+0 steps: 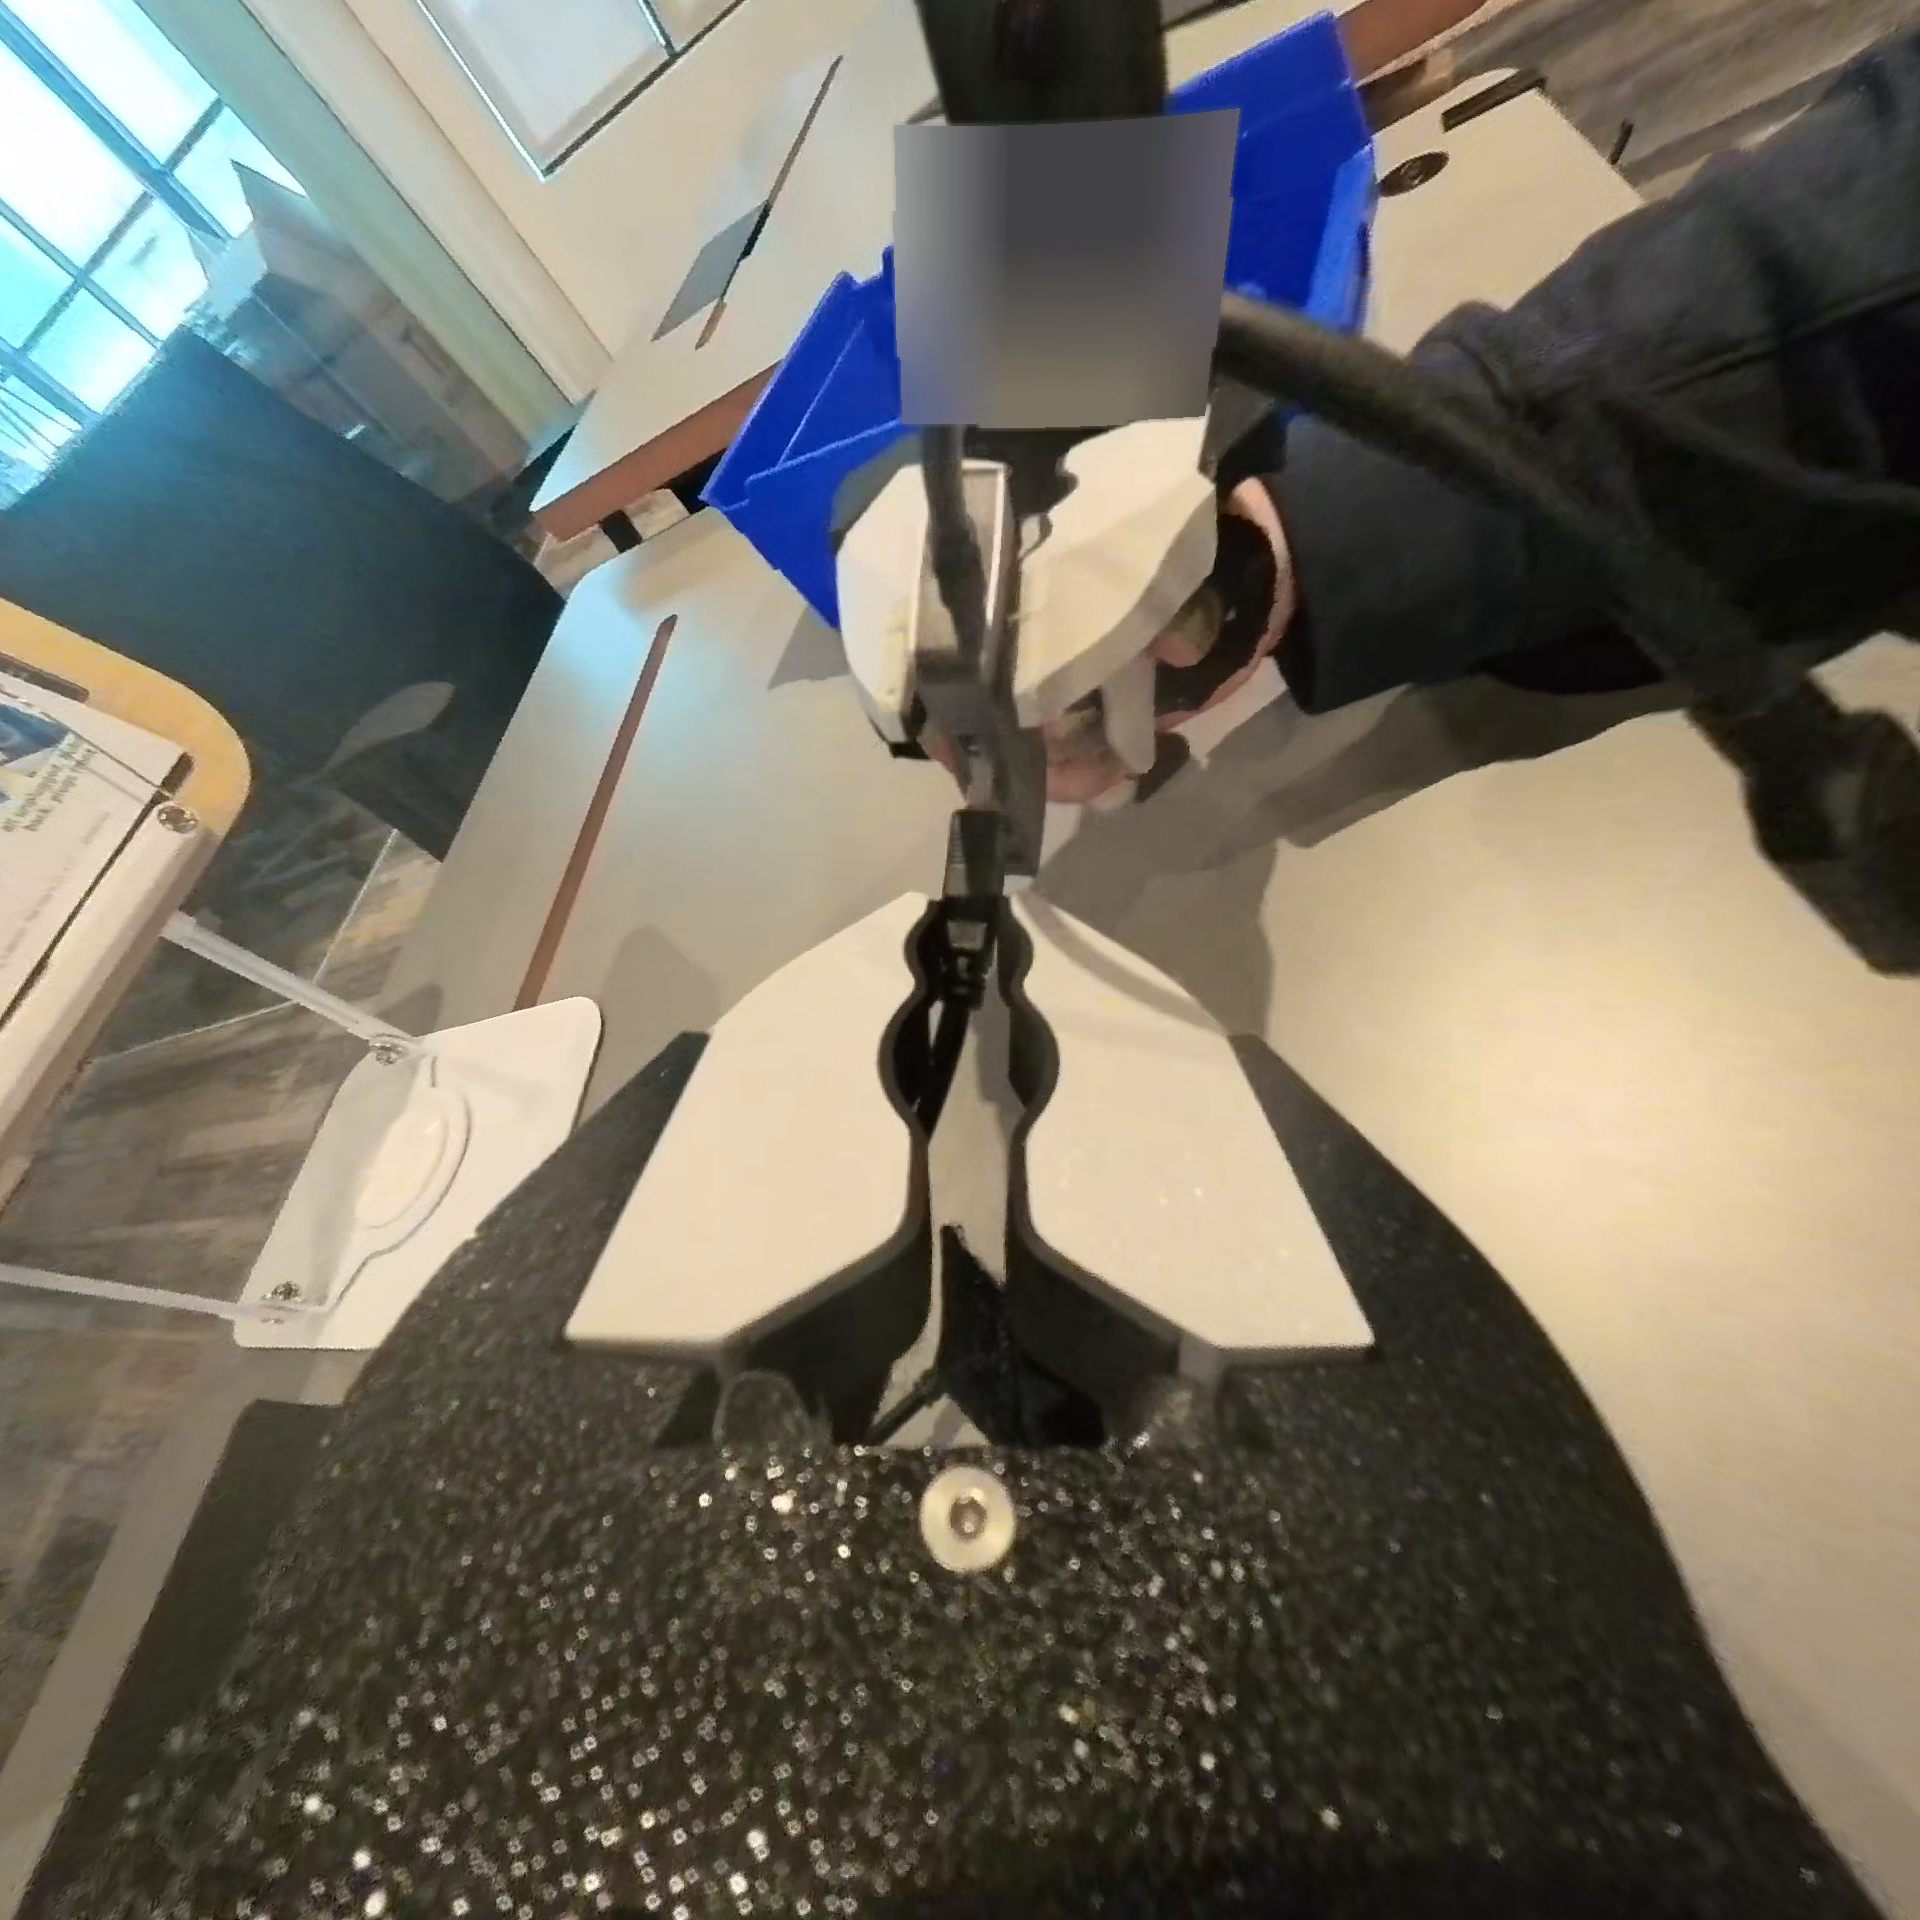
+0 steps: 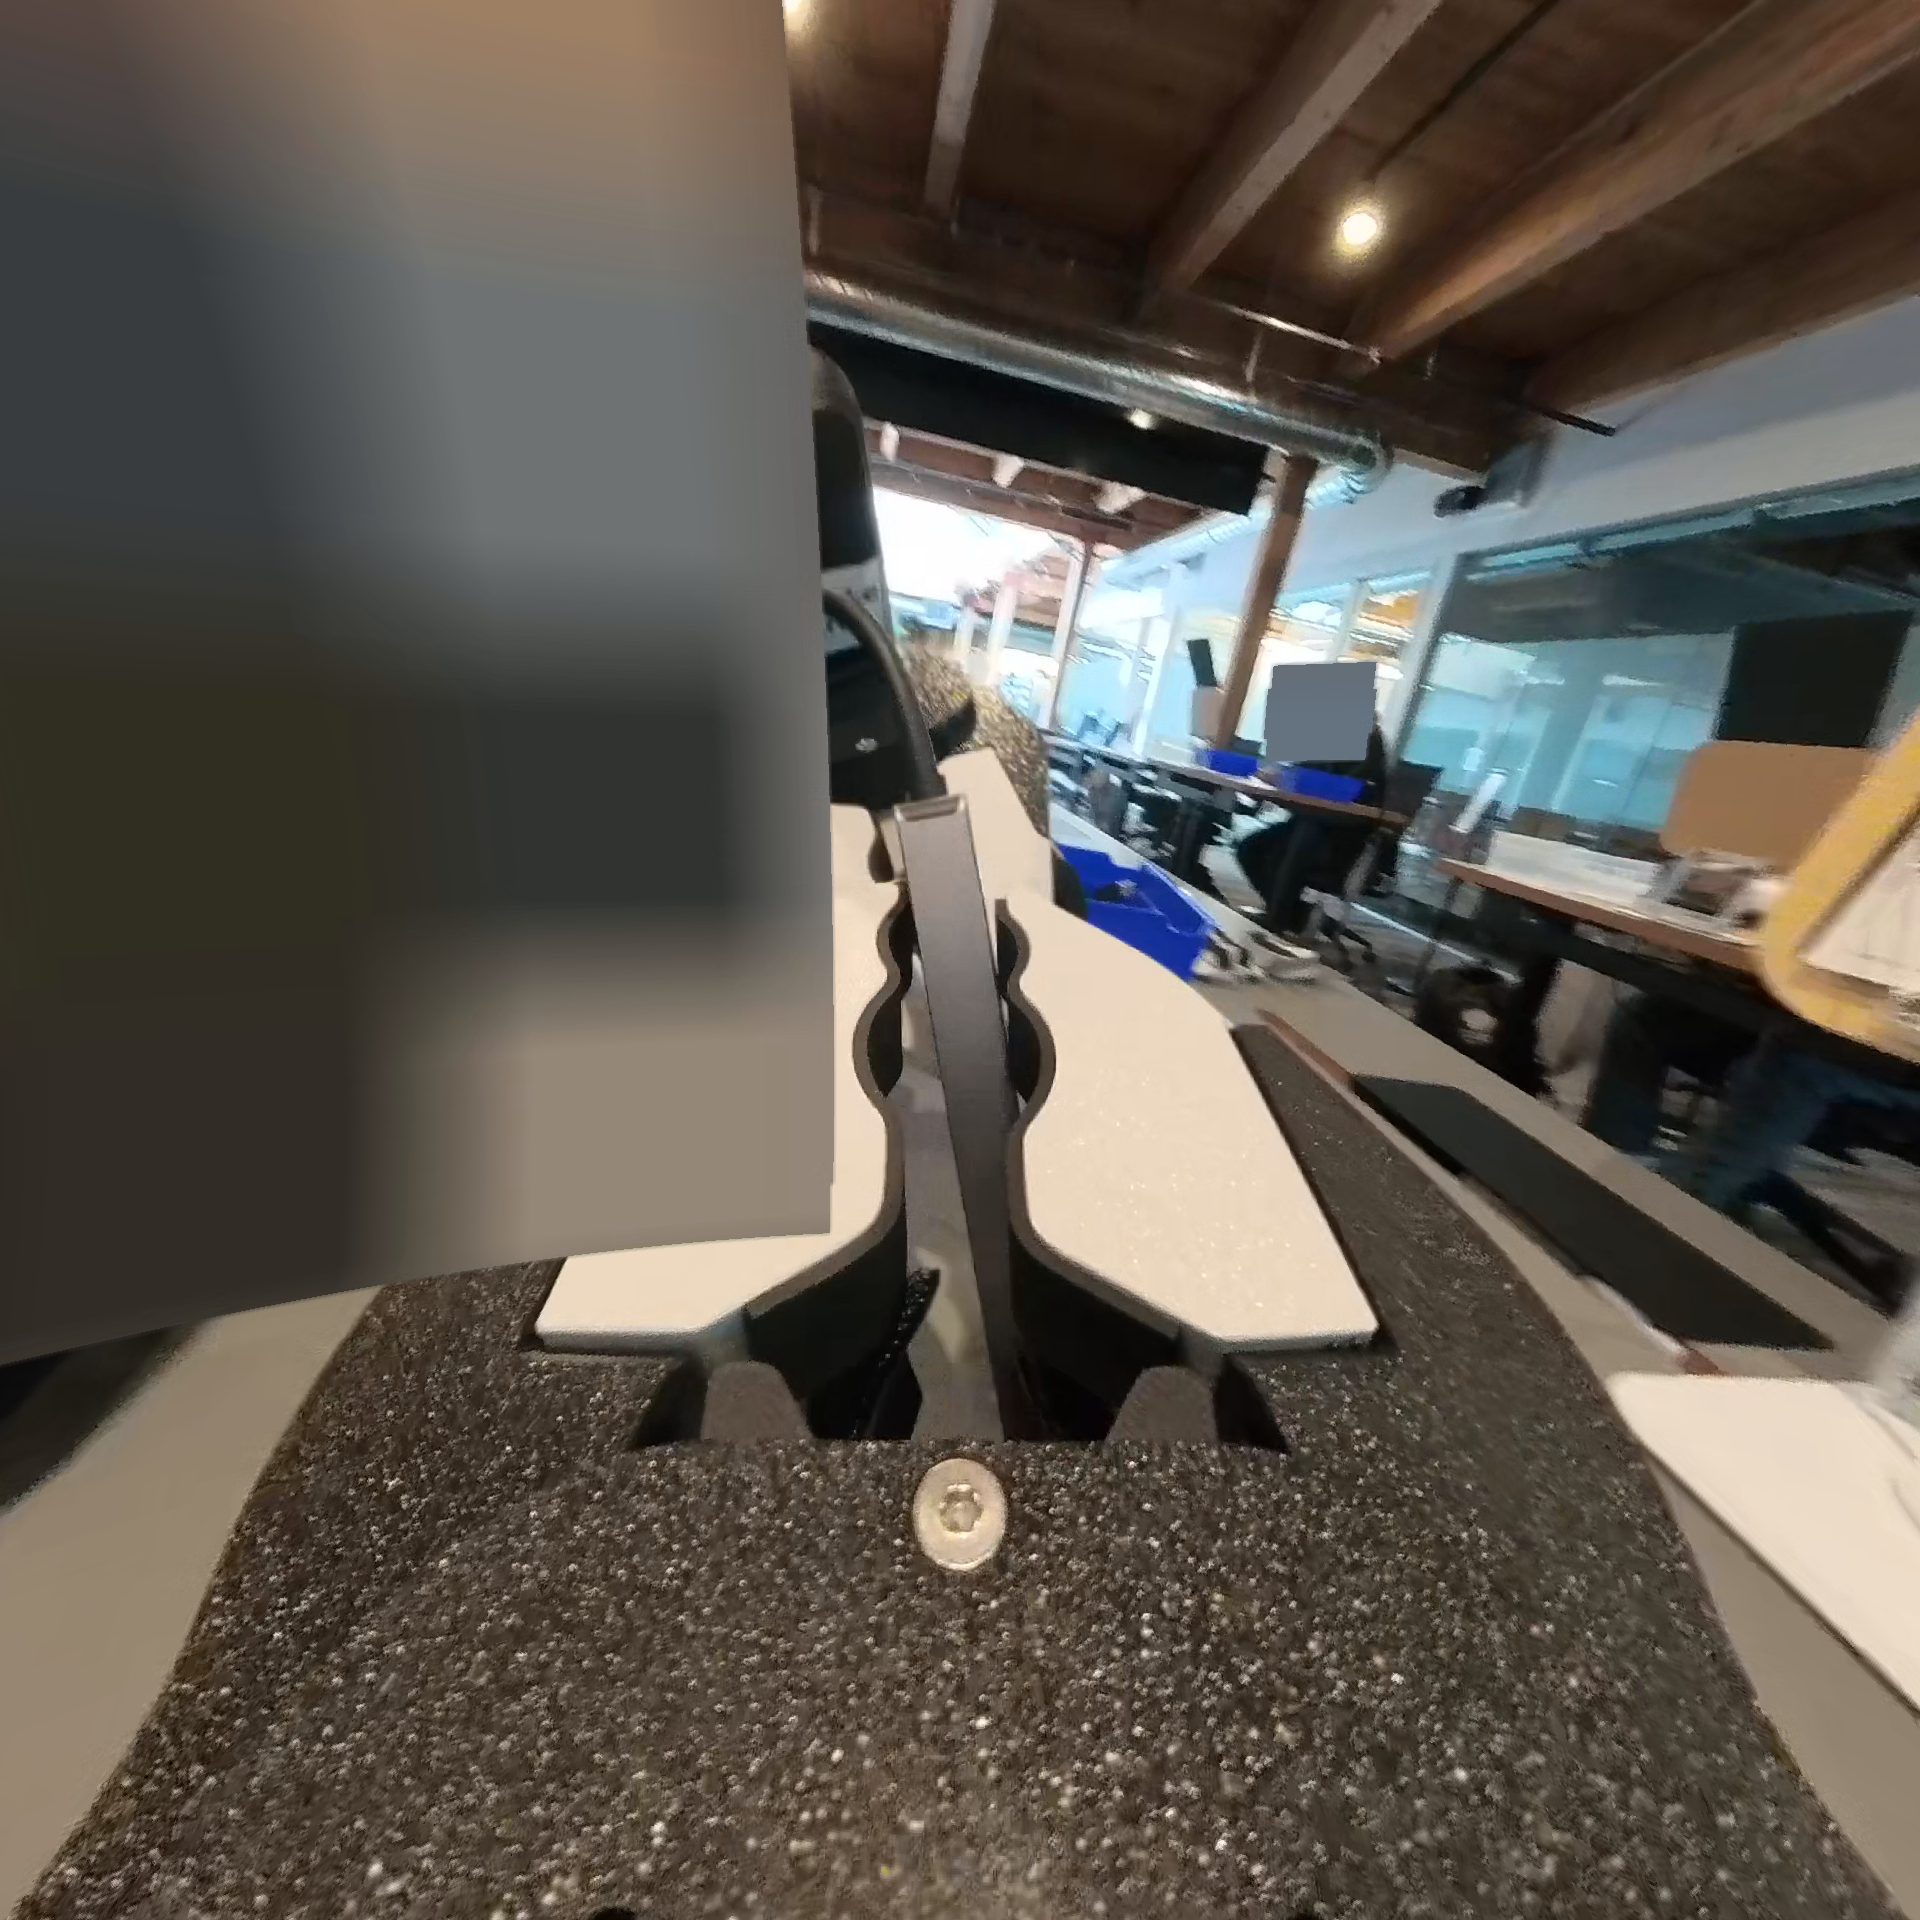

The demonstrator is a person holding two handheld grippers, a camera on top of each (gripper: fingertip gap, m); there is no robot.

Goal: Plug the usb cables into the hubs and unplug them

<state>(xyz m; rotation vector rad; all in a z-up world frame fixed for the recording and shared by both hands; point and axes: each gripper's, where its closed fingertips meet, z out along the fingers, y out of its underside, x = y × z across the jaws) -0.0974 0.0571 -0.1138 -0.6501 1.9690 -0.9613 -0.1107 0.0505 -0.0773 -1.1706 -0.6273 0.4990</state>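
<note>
Left gripper [image 1: 961, 914] clamped the black USB plug [image 1: 971, 862], its tip at the grey hub [image 1: 977, 644]. Right gripper [image 2: 951, 935] pinched that hub [image 2: 951, 987]. Behind the hub: 1 blue bin [image 1: 1320, 208].

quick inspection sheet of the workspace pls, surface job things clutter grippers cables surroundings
surface: pale grey table, mostly bare
job's things: grey hub held edge-on; black usb plug at the hub's end, seating unclear
clutter: blue bins behind
grippers: left gripper shut on the plug; right gripper shut on the hub
cables: thick black cable over a sleeve
surroundings: wood-beam ceiling, desks, windows
</note>
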